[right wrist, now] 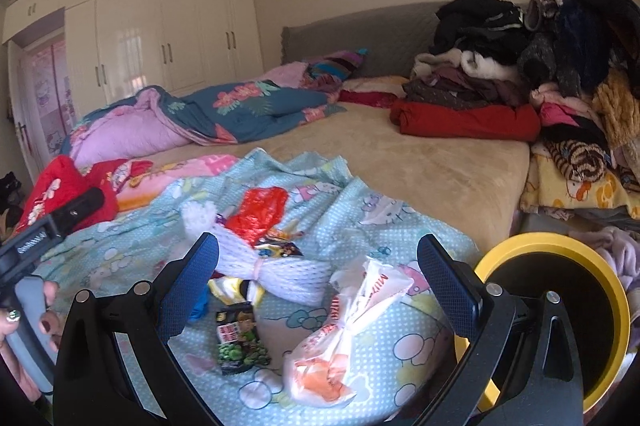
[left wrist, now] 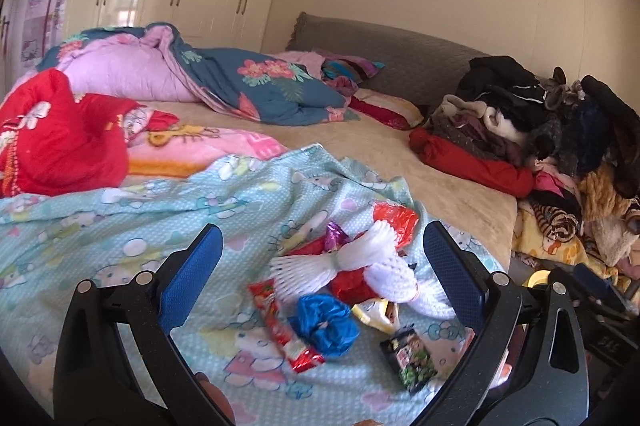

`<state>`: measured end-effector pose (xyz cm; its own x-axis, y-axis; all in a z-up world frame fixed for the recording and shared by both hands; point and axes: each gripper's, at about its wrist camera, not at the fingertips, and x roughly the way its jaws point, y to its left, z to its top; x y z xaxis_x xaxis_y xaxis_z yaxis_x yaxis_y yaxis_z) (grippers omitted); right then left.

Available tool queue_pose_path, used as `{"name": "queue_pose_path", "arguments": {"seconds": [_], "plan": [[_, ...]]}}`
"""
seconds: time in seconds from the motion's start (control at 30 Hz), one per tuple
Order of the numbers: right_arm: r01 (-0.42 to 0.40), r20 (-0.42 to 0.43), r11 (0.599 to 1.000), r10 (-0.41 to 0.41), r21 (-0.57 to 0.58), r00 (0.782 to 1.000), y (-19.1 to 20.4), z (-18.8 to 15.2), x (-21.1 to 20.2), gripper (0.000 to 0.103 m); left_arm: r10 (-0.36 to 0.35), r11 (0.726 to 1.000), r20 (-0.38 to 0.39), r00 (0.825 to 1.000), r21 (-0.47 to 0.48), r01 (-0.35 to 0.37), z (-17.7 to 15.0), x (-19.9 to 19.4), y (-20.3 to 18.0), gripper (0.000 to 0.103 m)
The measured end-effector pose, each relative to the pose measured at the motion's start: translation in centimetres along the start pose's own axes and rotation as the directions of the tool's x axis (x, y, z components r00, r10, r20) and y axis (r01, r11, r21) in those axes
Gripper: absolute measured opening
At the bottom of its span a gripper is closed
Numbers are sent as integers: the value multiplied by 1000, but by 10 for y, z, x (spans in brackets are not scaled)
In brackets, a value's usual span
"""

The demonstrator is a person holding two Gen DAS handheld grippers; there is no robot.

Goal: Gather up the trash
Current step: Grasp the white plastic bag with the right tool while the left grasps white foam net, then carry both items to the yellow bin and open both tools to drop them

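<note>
Trash lies scattered on a light blue cartoon sheet (left wrist: 120,218) at the bed's near corner. In the left wrist view my left gripper (left wrist: 322,278) hangs open above white foam netting (left wrist: 360,262), a crumpled blue wrapper (left wrist: 326,322), a long red snack packet (left wrist: 280,326), a small black-green packet (left wrist: 410,354) and a red foil bag (left wrist: 396,220). In the right wrist view my right gripper (right wrist: 318,280) is open above a knotted white plastic bag (right wrist: 348,334), the black-green packet (right wrist: 238,340) and the foam netting (right wrist: 272,262). Neither holds anything.
A black bin with a yellow rim (right wrist: 560,310) stands beside the bed at the right. Piled clothes (right wrist: 520,65) fill the bed's right side. Quilts (left wrist: 180,73) and a red blanket (left wrist: 60,133) lie at the left. A hand (right wrist: 24,318) grips the other gripper's handle.
</note>
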<state>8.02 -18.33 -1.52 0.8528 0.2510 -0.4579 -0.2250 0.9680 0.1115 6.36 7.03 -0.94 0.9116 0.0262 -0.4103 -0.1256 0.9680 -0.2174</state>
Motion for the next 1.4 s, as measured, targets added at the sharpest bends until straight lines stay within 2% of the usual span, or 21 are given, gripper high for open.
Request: {"name": "queue_pose_path", "arguments": {"seconds": [0.17, 0.3, 0.57, 0.63, 0.67, 0.73, 0.83, 0.9, 0.93, 0.97, 1.0, 1.07, 1.13, 1.4], "plan": [[59, -109, 998, -56, 32, 993, -19, -3, 38, 97, -19, 999, -47, 999, 26, 20, 7, 28, -15, 92], [74, -175, 996, -65, 48, 982, -33, -12, 65, 97, -45, 998, -75, 996, 49, 49, 7, 49, -24, 92], [26, -341, 993, 14, 114, 940, -47, -30, 114, 97, -32, 996, -175, 984, 72, 46, 3, 92, -33, 92], [20, -359, 993, 23, 114, 933, -44, -33, 120, 93, -49, 995, -188, 981, 72, 63, 2, 99, -33, 91], [11, -368, 993, 33, 116, 929, -43, -35, 123, 89, -45, 995, -194, 980, 83, 62, 2, 102, -34, 89], [0, -382, 994, 44, 114, 923, -42, -37, 128, 73, -50, 993, -213, 976, 96, 72, 0, 108, -36, 83], [-33, -392, 991, 81, 127, 917, -42, -37, 132, 60, -60, 992, -241, 969, 96, 85, -4, 115, -37, 71], [-44, -391, 991, 89, 123, 916, -42, -36, 132, 55, -53, 992, -253, 966, 95, 79, -5, 117, -38, 56], [-54, -389, 991, 98, 122, 916, -42, -36, 131, 51, -57, 992, -254, 965, 91, 83, -6, 117, -38, 52], [-60, -386, 990, 105, 127, 916, -42, -35, 130, 49, -58, 992, -254, 965, 90, 84, -5, 117, -38, 41], [-64, -384, 989, 111, 133, 917, -43, -35, 130, 40, -62, 992, -251, 966, 89, 87, -5, 116, -38, 28], [-70, -379, 987, 121, 143, 917, -44, -33, 126, 40, -62, 992, -248, 967, 92, 87, -3, 115, -39, 15], [-81, -371, 985, 132, 152, 919, -45, -31, 123, 38, -65, 991, -236, 970, 101, 91, 0, 110, -41, 11], [-103, -298, 978, 155, 183, 942, -55, -15, 97, 36, -86, 987, -157, 984, 119, 105, 23, 81, -56, 9]]}}
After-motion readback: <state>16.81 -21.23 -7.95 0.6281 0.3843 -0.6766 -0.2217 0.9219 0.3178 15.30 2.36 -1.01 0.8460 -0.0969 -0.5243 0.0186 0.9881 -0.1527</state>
